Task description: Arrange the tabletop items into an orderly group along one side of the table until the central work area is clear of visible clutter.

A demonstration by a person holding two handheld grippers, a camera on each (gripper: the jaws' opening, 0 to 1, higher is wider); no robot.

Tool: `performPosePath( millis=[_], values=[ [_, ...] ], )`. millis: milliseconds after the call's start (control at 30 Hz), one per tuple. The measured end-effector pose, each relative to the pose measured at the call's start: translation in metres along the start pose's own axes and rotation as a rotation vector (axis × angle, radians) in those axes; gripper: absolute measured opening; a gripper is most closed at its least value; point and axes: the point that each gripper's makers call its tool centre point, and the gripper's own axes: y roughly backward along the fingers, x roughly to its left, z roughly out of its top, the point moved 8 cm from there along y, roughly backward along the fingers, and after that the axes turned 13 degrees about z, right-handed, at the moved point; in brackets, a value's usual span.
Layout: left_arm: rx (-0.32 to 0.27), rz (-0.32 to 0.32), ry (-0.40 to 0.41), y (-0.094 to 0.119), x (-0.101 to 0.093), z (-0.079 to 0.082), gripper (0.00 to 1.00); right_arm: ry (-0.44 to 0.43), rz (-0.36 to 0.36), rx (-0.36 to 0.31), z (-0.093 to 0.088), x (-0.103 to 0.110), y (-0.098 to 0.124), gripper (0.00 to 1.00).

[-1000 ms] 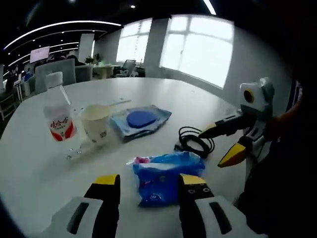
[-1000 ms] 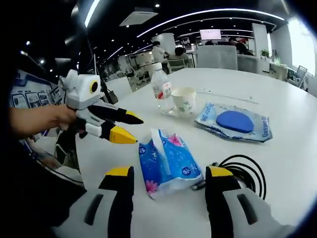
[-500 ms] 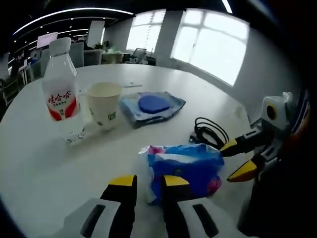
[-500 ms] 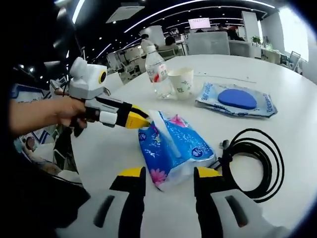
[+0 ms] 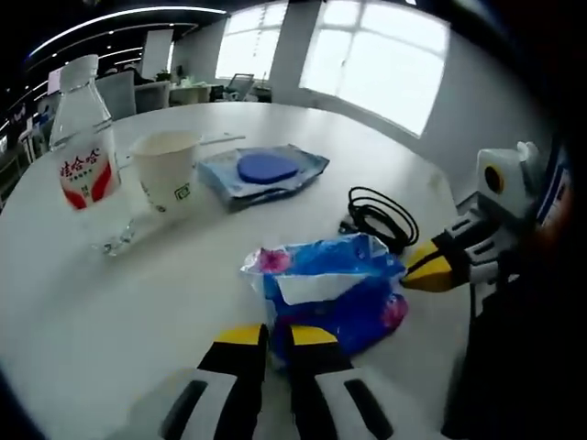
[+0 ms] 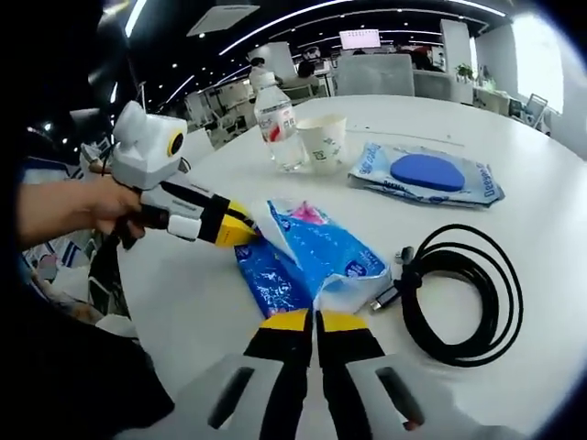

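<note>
A blue tissue pack (image 5: 335, 291) lies on the white table (image 5: 183, 293), crumpled between both grippers. My left gripper (image 5: 278, 335) is shut on its near edge. My right gripper (image 5: 420, 269) comes in from the right, jaws together on the pack's far end. In the right gripper view the tissue pack (image 6: 316, 252) bulges upward. There my right gripper (image 6: 316, 322) pinches its near corner, and my left gripper (image 6: 240, 234), held by a hand (image 6: 92, 206), bites the opposite end.
A water bottle (image 5: 83, 165), a paper cup (image 5: 165, 174) and a wet-wipes pack (image 5: 261, 172) stand in a row at the far side. A coiled black cable (image 5: 381, 215) lies beside the tissue pack. Office chairs and desks lie beyond the table.
Both grippers have gone from open to shut, each closing on an end of the tissue pack. The pack now bunches up between them.
</note>
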Motion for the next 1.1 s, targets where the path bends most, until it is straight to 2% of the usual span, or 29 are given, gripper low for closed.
performPosePath(
  millis=[100,267,533,600,667,767,933,1100],
  values=[
    [0.007,0.010,0.013,0.001,-0.002,0.000,0.01,-0.010,0.007,-0.002,-0.001,0.001,0.001,0.00],
    [-0.008,0.025,-0.012,0.007,-0.010,-0.002,0.00,-0.008,0.012,-0.005,-0.001,0.002,0.006,0.00],
    [-0.049,0.057,0.049,0.025,-0.020,0.003,0.00,0.006,-0.025,0.000,0.011,0.001,0.024,0.00],
    [-0.063,0.065,0.071,0.030,-0.024,0.007,0.00,-0.018,-0.040,-0.004,0.014,-0.003,0.029,0.00],
    [-0.065,0.075,0.083,0.034,-0.029,0.010,0.00,-0.053,-0.041,-0.016,0.017,-0.006,0.034,0.00],
    [-0.045,0.090,0.099,0.036,-0.034,0.011,0.00,-0.052,-0.052,-0.022,0.023,-0.010,0.040,0.00],
    [-0.075,0.137,0.143,0.044,-0.041,0.023,0.00,-0.031,-0.059,-0.017,0.030,-0.017,0.047,0.00],
    [-0.096,0.154,0.156,0.048,-0.053,0.041,0.00,-0.017,-0.073,-0.026,0.040,-0.022,0.057,0.00]
  ],
)
